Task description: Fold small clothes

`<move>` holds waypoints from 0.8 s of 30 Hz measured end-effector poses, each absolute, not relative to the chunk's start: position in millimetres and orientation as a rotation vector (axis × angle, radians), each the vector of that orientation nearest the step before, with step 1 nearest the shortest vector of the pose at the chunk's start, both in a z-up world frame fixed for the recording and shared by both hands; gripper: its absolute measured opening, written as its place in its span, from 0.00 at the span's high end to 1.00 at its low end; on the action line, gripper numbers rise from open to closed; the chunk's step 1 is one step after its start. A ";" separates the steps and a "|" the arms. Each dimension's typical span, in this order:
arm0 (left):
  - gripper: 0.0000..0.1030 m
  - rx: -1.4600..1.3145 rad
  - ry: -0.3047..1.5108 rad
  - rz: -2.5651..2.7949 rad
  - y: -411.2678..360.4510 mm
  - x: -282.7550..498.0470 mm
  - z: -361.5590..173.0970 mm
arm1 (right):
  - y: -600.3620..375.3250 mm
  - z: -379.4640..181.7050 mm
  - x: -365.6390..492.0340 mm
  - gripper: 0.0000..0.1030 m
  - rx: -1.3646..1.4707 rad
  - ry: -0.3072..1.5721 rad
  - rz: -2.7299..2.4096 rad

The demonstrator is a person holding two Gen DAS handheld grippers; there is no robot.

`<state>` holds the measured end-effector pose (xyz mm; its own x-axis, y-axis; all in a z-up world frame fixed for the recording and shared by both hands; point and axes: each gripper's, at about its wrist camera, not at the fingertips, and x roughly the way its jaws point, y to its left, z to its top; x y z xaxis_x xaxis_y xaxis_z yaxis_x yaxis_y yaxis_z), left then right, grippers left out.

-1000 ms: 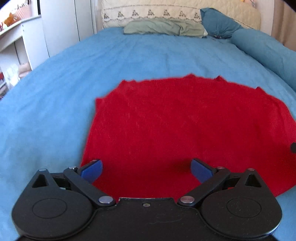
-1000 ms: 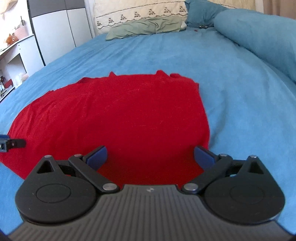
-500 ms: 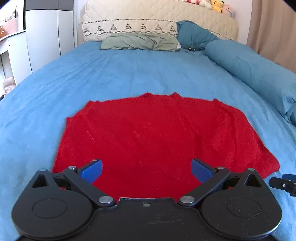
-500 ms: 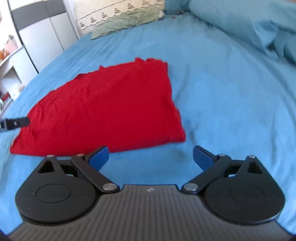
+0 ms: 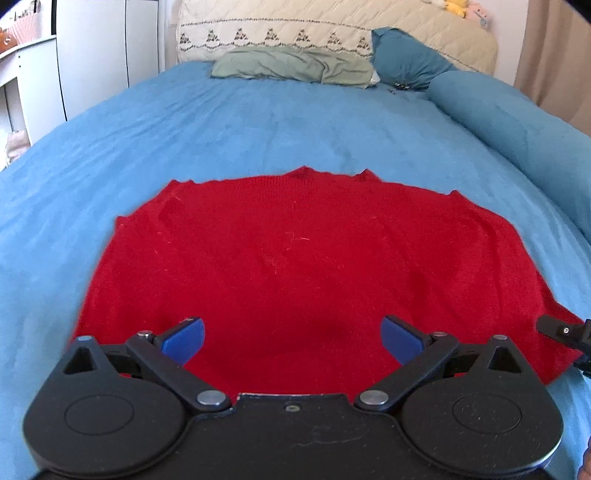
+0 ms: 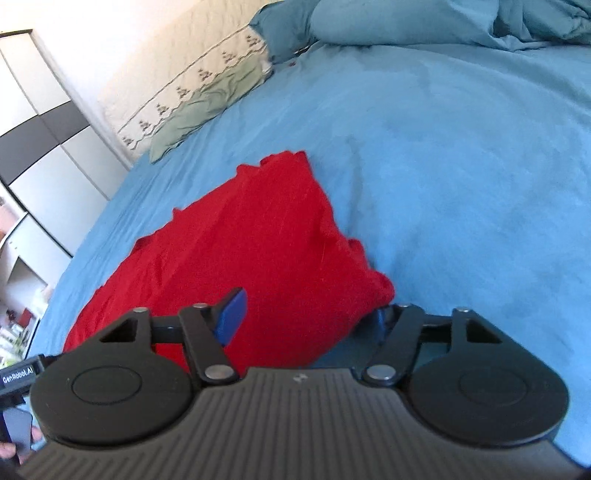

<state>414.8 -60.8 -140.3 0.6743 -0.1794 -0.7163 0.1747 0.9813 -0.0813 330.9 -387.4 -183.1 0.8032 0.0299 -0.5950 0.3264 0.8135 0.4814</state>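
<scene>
A red knit garment (image 5: 295, 258) lies flat on the blue bedspread (image 5: 258, 122), neckline toward the pillows. My left gripper (image 5: 291, 338) is open and empty, hovering over the garment's near hem. My right gripper (image 6: 308, 317) is open and tilted, straddling the garment's near right corner (image 6: 280, 258); its left pad (image 6: 231, 314) is over the cloth, and its right pad is down beside the cloth on the bedspread, mostly hidden. The right gripper's tip also shows at the right edge of the left wrist view (image 5: 561, 330).
Green pillow (image 5: 295, 68), a teal cushion (image 5: 402, 61) and a long blue bolster (image 5: 509, 122) lie at the head and right side of the bed. A white wardrobe (image 5: 103, 51) stands on the left. The quilted headboard (image 5: 332, 29) is behind.
My right gripper has rolled and dropped to the garment's near right corner, now straddling it. My left gripper has moved forward a little over the hem. Both stay open.
</scene>
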 end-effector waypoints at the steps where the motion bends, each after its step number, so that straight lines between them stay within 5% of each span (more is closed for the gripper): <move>1: 0.01 -0.004 0.814 -0.194 -62.9 417.8 -143.1 | -385.7 -182.6 333.5 0.32 0.595 0.628 -0.175; 2: 0.01 -0.002 0.820 -0.192 -65.1 420.9 -145.5 | -383.2 -181.3 336.2 0.36 0.574 0.632 -0.177; 4: 0.01 0.006 0.823 -0.177 -69.9 426.3 -149.9 | -377.8 -178.1 341.5 0.60 0.536 0.643 -0.172; 9: 0.00 0.012 0.848 -0.151 -74.5 438.7 -162.4 | -366.4 -164.2 347.7 0.75 0.451 0.649 -0.188; 18: 0.03 -0.004 0.929 -0.184 -68.6 458.4 -159.2 | -315.2 -91.8 384.5 0.79 0.355 0.606 -0.073; 24: 0.04 -0.041 0.881 -0.168 7.8 435.8 -128.2 | -210.1 -40.5 426.4 0.79 0.263 0.575 0.223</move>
